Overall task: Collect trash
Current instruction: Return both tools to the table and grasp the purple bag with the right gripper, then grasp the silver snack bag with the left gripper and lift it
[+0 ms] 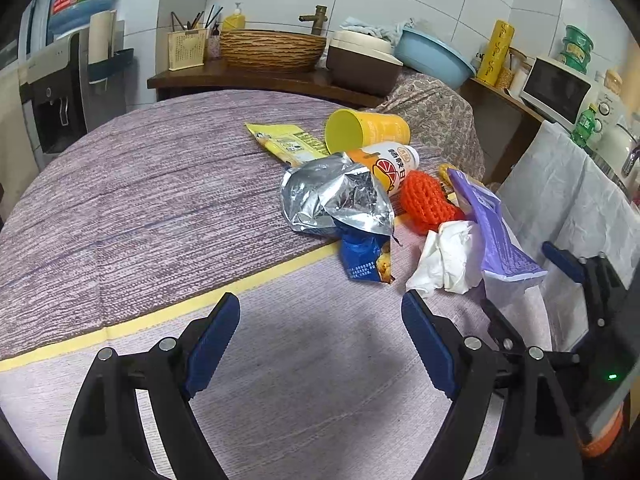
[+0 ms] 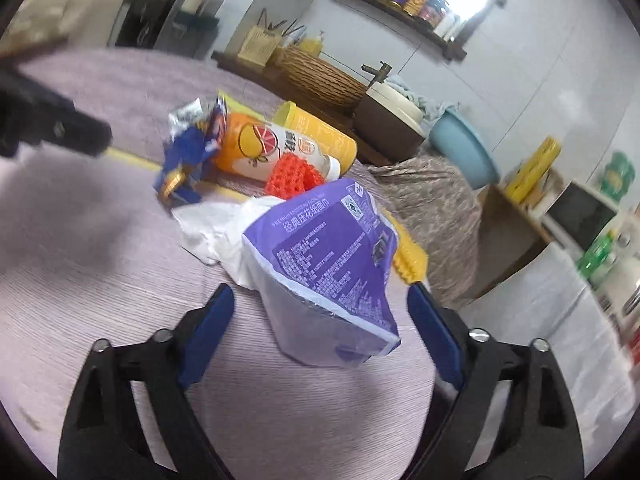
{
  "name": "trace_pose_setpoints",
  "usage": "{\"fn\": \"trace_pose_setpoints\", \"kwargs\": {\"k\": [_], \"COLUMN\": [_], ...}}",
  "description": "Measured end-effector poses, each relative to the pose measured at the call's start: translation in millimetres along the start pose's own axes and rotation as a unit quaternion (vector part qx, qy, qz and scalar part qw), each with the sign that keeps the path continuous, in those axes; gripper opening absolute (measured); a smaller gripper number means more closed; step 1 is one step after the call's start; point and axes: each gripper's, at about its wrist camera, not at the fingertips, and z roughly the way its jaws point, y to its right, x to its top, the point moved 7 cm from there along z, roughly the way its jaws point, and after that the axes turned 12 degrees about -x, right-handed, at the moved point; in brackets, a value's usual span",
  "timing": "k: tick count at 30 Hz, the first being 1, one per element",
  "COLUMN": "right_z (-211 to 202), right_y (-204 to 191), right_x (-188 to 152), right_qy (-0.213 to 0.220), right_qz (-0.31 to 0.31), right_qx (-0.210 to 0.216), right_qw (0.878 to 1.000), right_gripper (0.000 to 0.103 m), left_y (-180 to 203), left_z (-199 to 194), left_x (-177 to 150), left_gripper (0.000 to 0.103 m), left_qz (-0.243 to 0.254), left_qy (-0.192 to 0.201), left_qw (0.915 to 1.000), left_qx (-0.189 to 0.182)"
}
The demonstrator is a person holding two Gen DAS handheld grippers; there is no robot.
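A trash pile lies on the purple tablecloth (image 1: 140,200): a silver foil bag (image 1: 332,196), a blue snack wrapper (image 1: 366,258), a crumpled white tissue (image 1: 448,256), a purple tissue pack (image 1: 496,232), an orange-and-white bottle (image 1: 392,164), a tipped yellow cup (image 1: 368,130), a yellow wrapper (image 1: 284,142) and a red net (image 1: 426,200). My left gripper (image 1: 320,300) stands open over bare cloth, short of the pile. My right gripper (image 2: 320,300) is open with the purple pack (image 2: 332,256) between its fingers; gaps show at both pads.
A yellow tape line (image 1: 240,286) crosses the cloth. White plastic sheeting (image 1: 568,200) hangs just right of the table. Behind stand a wicker basket (image 1: 272,50), a blue basin (image 1: 434,58), a microwave (image 1: 556,90) and a water dispenser (image 1: 56,92).
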Motion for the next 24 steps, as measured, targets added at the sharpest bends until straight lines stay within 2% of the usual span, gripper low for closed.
{"fn": "trace_pose_setpoints", "kwargs": {"k": [1, 3, 4, 6, 9, 17, 22, 24], "right_z": [4, 10, 12, 12, 3, -19, -32, -34], "right_y": [-3, -3, -2, 5, 15, 37, 41, 41], "right_x": [-1, -3, -6, -7, -10, -17, -22, -24], "right_qy": [-0.005, -0.012, -0.013, -0.015, -0.013, -0.004, -0.001, -0.001], "right_qz": [-0.007, -0.017, -0.018, 0.004, 0.05, 0.121, 0.136, 0.137], "right_qx": [0.001, -0.011, -0.011, -0.007, 0.018, 0.029, 0.03, 0.03], "right_qw": [1.0, 1.0, 1.0, 1.0, 0.998, 0.992, 0.99, 0.99], "right_gripper": [0.067, 0.046, 0.043, 0.029, 0.018, 0.014, 0.014, 0.014], "left_y": [-1, -3, -2, -1, 1, 15, 20, 18], "left_z": [1, 3, 4, 6, 7, 27, 52, 65], "left_x": [-1, -3, -5, -5, -3, 28, 41, 43], "left_gripper": [0.082, 0.082, 0.082, 0.082, 0.082, 0.082, 0.081, 0.074], "left_qz": [-0.002, -0.006, -0.008, -0.009, -0.008, -0.008, 0.006, 0.01], "left_qy": [-0.002, -0.008, -0.012, -0.015, -0.017, -0.014, -0.02, -0.028], "left_qw": [1.0, 0.9999, 0.9999, 0.9998, 0.9997, 0.9996, 0.9997, 0.9991], "left_qx": [-0.002, -0.006, -0.01, -0.011, -0.014, -0.021, 0.015, 0.031]}}
